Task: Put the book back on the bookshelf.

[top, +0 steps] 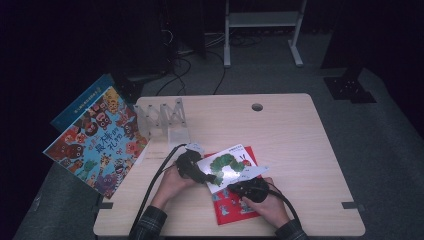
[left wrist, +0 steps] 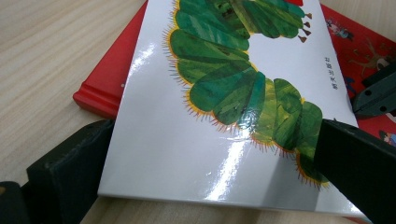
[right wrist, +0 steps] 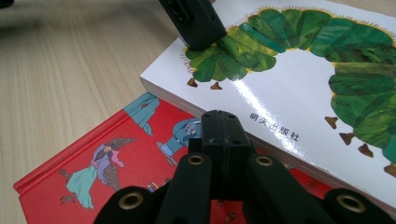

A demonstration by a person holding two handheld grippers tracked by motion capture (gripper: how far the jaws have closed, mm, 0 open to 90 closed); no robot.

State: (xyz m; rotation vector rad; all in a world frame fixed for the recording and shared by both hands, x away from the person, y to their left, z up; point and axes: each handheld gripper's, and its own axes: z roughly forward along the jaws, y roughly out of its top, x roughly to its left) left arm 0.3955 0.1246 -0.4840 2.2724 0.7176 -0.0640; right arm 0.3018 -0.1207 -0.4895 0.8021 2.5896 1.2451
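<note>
Step in hand: lifting caterpillar book (top: 227, 165) off red book (top: 234, 202), mid bench (top: 300, 140); L gripper (left wrist: 210, 154) jaws straddle its corner, gripping it; R gripper (right wrist: 219, 128) jaws shut, empty, tip beside book's edge; next: raise w/ L, steady red book w/ R.

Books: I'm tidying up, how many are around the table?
3: caterpillar book atop red book near the front edge; animal book leaning at the left side, maybe hiding another.
</note>
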